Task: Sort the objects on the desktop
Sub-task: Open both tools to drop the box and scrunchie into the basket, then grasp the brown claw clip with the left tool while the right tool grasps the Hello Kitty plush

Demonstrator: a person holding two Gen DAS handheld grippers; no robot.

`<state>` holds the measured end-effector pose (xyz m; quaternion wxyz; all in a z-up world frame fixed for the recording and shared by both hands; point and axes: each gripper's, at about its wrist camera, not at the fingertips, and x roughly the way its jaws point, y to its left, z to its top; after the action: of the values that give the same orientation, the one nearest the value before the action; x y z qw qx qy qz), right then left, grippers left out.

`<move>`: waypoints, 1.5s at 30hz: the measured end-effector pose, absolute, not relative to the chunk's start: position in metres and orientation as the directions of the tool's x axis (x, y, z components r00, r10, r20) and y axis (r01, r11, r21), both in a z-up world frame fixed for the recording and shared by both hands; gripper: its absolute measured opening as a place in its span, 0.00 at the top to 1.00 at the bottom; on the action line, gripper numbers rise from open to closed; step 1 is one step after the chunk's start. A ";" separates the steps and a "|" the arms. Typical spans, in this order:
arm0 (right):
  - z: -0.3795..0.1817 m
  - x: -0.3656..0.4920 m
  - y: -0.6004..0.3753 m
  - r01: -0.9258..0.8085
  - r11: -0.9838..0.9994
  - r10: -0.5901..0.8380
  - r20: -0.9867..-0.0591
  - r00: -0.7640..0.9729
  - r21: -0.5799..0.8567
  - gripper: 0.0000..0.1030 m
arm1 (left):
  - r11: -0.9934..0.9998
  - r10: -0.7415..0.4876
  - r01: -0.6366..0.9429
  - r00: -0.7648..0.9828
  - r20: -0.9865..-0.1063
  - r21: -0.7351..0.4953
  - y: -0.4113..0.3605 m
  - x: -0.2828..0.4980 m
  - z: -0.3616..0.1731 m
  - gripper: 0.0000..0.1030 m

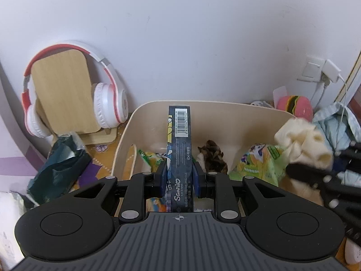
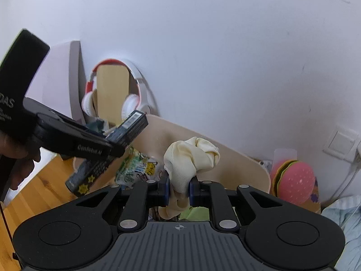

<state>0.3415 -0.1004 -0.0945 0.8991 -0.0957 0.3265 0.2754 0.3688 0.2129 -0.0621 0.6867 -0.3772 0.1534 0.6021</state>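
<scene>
My left gripper (image 1: pixel 179 176) is shut on a long dark blue box (image 1: pixel 179 144) with a barcode, held lengthwise above the beige bin (image 1: pixel 203 110). The same box (image 2: pixel 126 133) shows at the left of the right wrist view, under the left gripper (image 2: pixel 112 145) and a person's hand. My right gripper (image 2: pixel 179 190) is shut on a crumpled cream cloth (image 2: pixel 191 155), which bulges above the pads over the bin (image 2: pixel 248 164). That cloth (image 1: pixel 304 142) appears at the right of the left wrist view. Snack packets (image 1: pixel 259 160) and a dark patterned item (image 1: pixel 213 155) lie inside the bin.
Red and white headphones (image 1: pixel 108 99) hang on a wooden stand (image 1: pixel 65 92) at the back left. A dark crumpled bag (image 1: pixel 58 167) lies left of the bin. A pink burger-shaped toy (image 2: pixel 295 180), a wall socket (image 1: pixel 312 67) with a charger and light blue fabric (image 1: pixel 338 122) sit right.
</scene>
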 end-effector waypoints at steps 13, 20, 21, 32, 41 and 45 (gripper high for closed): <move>-0.138 0.360 -0.095 -0.519 0.855 0.365 -0.733 0.574 0.020 0.85 | 0.002 0.643 -0.945 0.251 -0.723 -0.326 0.241 0.384 -0.088 0.78; -0.143 0.358 -0.102 -0.485 0.874 0.337 -0.739 0.583 0.016 0.52 | -0.009 0.618 -0.936 0.271 -0.738 -0.352 0.241 0.381 -0.093 0.53; -0.141 0.356 -0.103 -0.483 0.876 0.336 -0.734 0.590 0.013 0.46 | -0.023 0.621 -0.936 0.261 -0.739 -0.350 0.240 0.380 -0.092 0.47; -0.115 0.333 -0.112 -0.470 0.883 0.334 -0.687 0.645 -0.012 0.13 | 0.001 0.654 -0.933 0.273 -0.706 -0.359 0.210 0.368 -0.068 0.32; -0.098 0.295 -0.121 -0.455 0.891 0.353 -0.642 0.681 0.007 0.10 | -0.039 0.692 -0.958 0.178 -0.700 -0.283 0.170 0.358 -0.072 0.31; -0.099 0.277 -0.126 -0.454 0.891 0.349 -0.643 0.682 0.001 0.06 | -0.062 0.683 -0.965 0.146 -0.716 -0.255 0.158 0.351 -0.081 0.31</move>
<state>0.2766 -0.1257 -0.0990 0.9137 -0.0794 0.3326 0.2197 0.3513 0.1576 -0.0812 0.6584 -0.3734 0.1889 0.6256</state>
